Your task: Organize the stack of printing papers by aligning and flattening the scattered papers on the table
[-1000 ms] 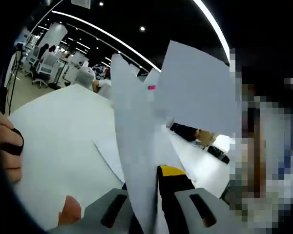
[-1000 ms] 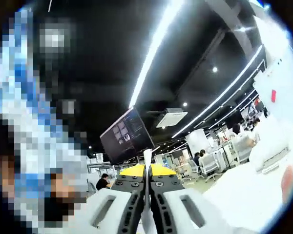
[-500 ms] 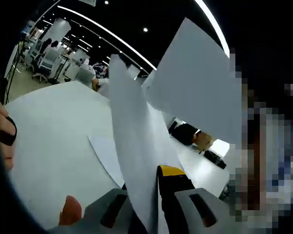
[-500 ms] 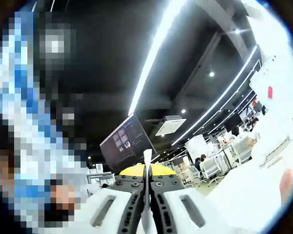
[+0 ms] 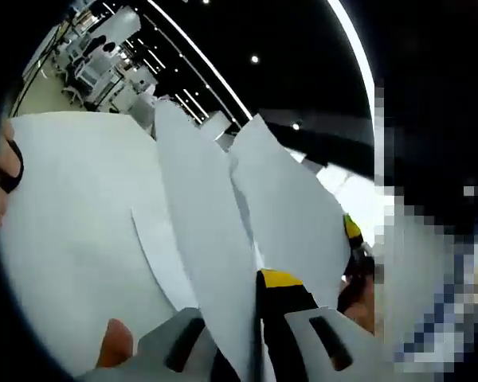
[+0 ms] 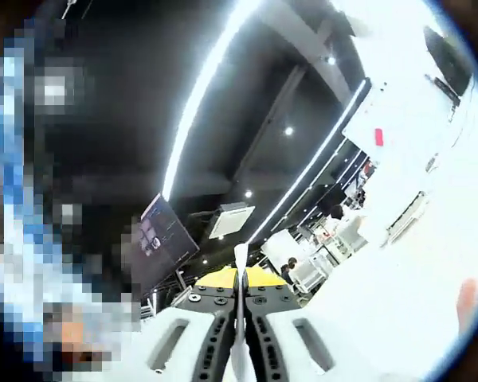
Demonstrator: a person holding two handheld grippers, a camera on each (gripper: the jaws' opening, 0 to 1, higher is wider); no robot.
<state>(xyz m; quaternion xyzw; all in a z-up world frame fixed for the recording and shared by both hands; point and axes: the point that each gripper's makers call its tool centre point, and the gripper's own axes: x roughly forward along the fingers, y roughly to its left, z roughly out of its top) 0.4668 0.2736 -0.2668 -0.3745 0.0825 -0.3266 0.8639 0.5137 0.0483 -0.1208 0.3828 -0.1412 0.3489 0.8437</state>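
My left gripper [image 5: 251, 280] is shut on several white printing papers [image 5: 211, 239] that stand up edge-on from between its yellow-tipped jaws. A second sheet [image 5: 291, 211] fans off to the right behind them. One more sheet [image 5: 155, 255] lies flat on the white table [image 5: 64, 207]. A yellow tip of the right gripper [image 5: 352, 232] shows at the far edge of the papers. In the right gripper view my right gripper [image 6: 240, 274] is shut on a thin white paper edge [image 6: 240, 259] that rises between its jaws.
A hand [image 5: 4, 167] rests at the table's left edge and a thumb [image 5: 115, 346] lies beside the left gripper's body. Office desks and chairs [image 5: 103, 60] stand beyond the table. A hanging monitor [image 6: 155, 239], ceiling lights and a white surface [image 6: 414, 255] are in the right gripper view.
Both views have tilted further. In the left gripper view the far sheet has dropped lower and folded toward the held papers, and a yellow tip has come into sight at the right.
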